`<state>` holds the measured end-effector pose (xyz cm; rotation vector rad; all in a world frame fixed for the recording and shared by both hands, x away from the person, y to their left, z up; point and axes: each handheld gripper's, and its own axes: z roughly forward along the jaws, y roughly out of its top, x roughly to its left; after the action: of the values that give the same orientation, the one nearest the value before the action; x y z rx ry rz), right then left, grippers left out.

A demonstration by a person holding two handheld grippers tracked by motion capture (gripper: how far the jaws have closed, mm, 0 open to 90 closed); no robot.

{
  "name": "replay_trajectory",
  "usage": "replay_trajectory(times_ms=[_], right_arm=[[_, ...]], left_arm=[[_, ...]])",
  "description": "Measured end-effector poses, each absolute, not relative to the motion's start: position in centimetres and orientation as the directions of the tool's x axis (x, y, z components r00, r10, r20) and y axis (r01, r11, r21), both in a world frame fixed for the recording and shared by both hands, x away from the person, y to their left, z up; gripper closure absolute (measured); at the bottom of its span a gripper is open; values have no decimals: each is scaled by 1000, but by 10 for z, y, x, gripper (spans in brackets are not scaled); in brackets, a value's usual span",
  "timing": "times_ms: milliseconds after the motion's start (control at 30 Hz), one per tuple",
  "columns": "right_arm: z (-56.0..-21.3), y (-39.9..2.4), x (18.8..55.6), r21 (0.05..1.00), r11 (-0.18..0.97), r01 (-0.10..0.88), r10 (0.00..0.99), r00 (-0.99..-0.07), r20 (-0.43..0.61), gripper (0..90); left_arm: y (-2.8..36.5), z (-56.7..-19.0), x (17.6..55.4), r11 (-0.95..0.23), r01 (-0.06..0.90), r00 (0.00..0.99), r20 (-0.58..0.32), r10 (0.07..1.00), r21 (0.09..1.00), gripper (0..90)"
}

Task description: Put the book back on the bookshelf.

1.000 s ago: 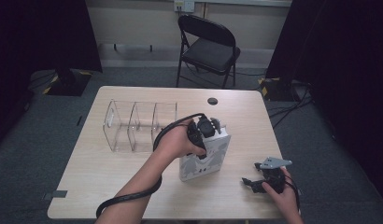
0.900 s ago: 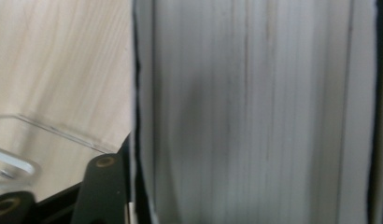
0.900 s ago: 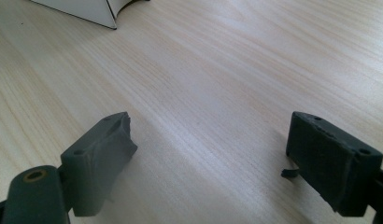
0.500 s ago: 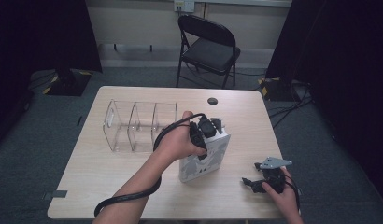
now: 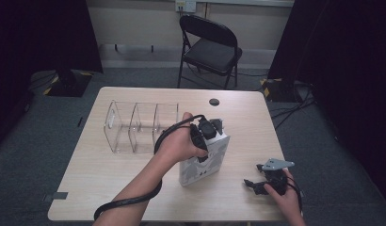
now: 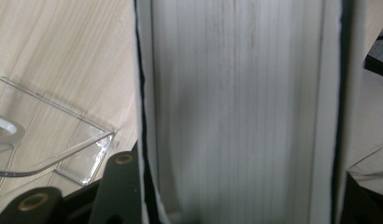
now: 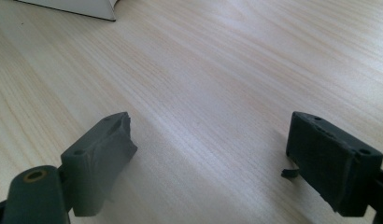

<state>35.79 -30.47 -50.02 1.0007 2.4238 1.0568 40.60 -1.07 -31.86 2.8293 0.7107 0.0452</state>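
**A:** I'm holding the left gripper on the top edge of the white box, which is standing upright on the table just right of the clear divided organizer. Its jaws have just been closing, and they are now pinching the box between them.

**B:** Are you reading any label on it?

**A:** No. From above I'm seeing only a grey pattern on its side, too small and blurred to read as writing or a brand. In the left gripper view the box's pale, faintly streaked face is running off the top and bottom of the frame, and a corner of the organizer is cut off at the left.

**B:** And the other one?

**A:** The right gripper is resting near the table's front right corner, well apart from the box, its jaws spread wide over bare wood. A white corner at the top edge is too cropped to identify.
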Motion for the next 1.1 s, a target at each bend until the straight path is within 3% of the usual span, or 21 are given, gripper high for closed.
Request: replay_trajectory(times_ms=[333, 567, 767, 1100], right_arm=[[-500, -304, 358, 734, 481, 479, 709, -705, -5, 134], [-500, -304, 358, 734, 481, 478, 709, -705, -5, 134], [-500, -305, 358, 735, 482, 477, 709, -706, -7, 134], [-500, -305, 358, 735, 482, 477, 709, -706, -7, 134]], left_arm=[[-15, -317, 402, -862, 462, 882, -3, 472, 207, 527], [-12, -313, 402, -845, 494, 866, -35, 498, 202, 530], [-2, -299, 402, -808, 547, 835, -68, 546, 222, 531], [23, -290, 400, -784, 587, 805, -46, 591, 203, 531]])
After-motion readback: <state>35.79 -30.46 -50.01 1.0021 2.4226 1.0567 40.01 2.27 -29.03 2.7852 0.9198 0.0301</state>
